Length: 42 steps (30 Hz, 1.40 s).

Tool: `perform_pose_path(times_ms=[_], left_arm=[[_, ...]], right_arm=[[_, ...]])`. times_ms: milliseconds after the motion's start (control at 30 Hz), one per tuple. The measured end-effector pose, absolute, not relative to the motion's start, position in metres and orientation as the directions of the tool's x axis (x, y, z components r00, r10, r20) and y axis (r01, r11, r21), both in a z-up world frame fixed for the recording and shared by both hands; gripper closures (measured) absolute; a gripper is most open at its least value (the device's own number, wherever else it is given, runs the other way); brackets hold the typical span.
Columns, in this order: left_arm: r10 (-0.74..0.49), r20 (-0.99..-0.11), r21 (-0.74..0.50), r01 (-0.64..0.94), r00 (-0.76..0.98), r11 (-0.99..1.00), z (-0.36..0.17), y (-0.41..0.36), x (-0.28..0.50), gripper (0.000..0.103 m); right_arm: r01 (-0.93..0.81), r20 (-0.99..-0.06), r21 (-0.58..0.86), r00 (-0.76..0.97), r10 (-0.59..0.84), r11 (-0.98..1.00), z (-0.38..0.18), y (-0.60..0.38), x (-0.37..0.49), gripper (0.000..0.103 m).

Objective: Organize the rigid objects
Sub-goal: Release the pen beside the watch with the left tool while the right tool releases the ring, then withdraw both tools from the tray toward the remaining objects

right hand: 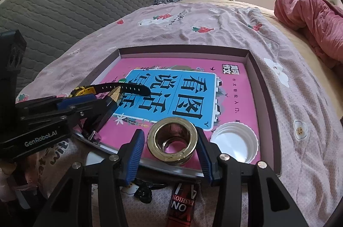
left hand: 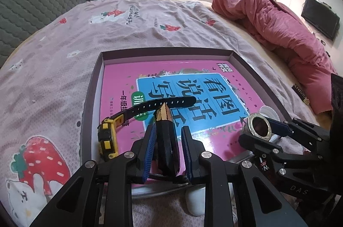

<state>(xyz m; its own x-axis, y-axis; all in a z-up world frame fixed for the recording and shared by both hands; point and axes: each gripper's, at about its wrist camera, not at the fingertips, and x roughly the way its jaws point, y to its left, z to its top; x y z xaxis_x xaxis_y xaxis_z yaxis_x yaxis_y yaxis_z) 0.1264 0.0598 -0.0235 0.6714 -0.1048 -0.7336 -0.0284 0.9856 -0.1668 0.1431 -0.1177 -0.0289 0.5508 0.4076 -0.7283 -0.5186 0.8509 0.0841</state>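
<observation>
A shallow cardboard tray [left hand: 94, 79] lies on the bed with a pink book [left hand: 193, 76] inside. A yellow-and-black watch [left hand: 108, 139] and a white lid [right hand: 234, 142] lie on the book. My left gripper [left hand: 168, 136] is around a black-and-gold pencil-shaped object [left hand: 164, 126] that points at the watch strap; small gaps show beside the pads. My right gripper [right hand: 171, 141] holds a gold metal ring [right hand: 172, 144] over the tray's near edge; the ring touches the right pad, with a gap at the left pad. The ring also shows in the left wrist view [left hand: 259, 125].
A rumpled pink quilt [left hand: 278, 18] lies at the bed's right side. A grey padded headboard [right hand: 75, 1] stands at the left. A red-and-black tube [right hand: 184, 203] and a white object [left hand: 196, 201] lie on the bedspread near the tray's front edge.
</observation>
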Motion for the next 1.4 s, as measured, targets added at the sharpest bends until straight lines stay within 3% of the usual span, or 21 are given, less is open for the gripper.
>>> perform_pose_path(times_ms=[300, 500, 1067, 1400], left_arm=[[-0.091, -0.732, -0.153, -0.033, 0.675, 0.988, -0.018, 0.06, 0.117, 0.074], [-0.086, -0.729, -0.158, -0.044, 0.679, 0.986, -0.015, 0.062, 0.111, 0.058], [-0.081, -0.717, -0.151, -0.04, 0.693, 0.988, -0.005, 0.059, 0.097, 0.052], [-0.089, -0.706, -0.129, -0.003, 0.702, 0.992, 0.001, 0.044, 0.084, 0.051]], right_arm=[[-0.518, -0.72, 0.078, 0.562, 0.407, 0.852, -0.028, -0.119, 0.14, 0.055], [-0.516, -0.713, 0.077, 0.569, 0.409, 0.853, -0.026, -0.122, 0.136, 0.055], [-0.497, -0.702, 0.087, 0.584, 0.407, 0.863, -0.022, -0.13, 0.131, 0.046], [-0.413, -0.67, 0.179, 0.614, 0.418, 0.893, -0.009, -0.161, 0.13, 0.042]])
